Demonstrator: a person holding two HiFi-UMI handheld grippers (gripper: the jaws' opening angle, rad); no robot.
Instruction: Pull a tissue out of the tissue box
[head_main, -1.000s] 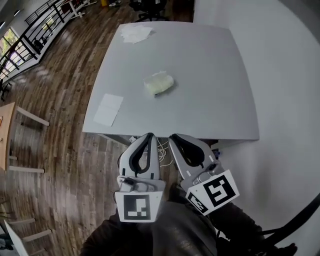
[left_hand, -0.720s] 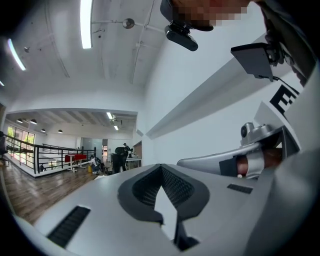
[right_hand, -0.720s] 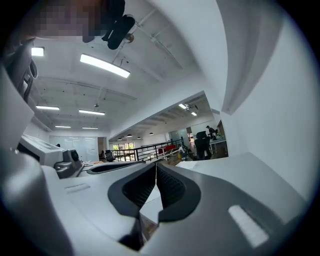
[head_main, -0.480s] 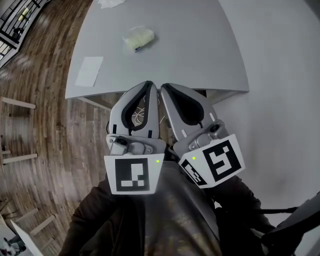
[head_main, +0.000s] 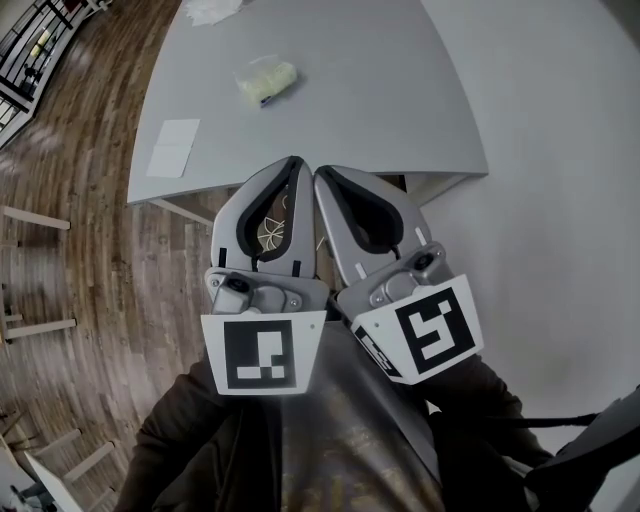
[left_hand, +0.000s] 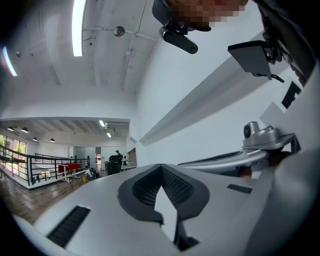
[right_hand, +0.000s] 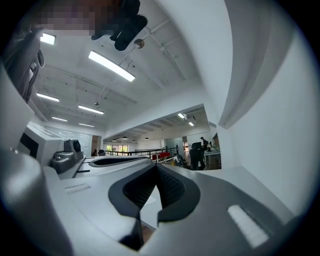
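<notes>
Wood-plank floor (head_main: 60, 250) fills the left side of the head view, and a white wall takes the right. A grey table (head_main: 380, 90) lies at twelve o'clock, its near edge just beyond my tools.

I hold my left gripper (head_main: 296, 162) and right gripper (head_main: 322, 172) side by side, almost touching, pointing level at twelve o'clock. Each gripper view shows its jaws closed together with nothing between them.

On the table, a white paper sheet (head_main: 173, 147) lies at ten o'clock near the front edge. The tissue pack (head_main: 266, 80), pale yellow and soft-looking, sits at eleven o'clock, well apart from both grippers. Something white and crumpled (head_main: 210, 10) rests at the far edge.

I judge these risks: if I reach with the jaws closed, I will only shove the pack away. It looks light, so pulling a tissue without pinning it could lift the whole pack. Pinching too little could tear the tissue.
</notes>
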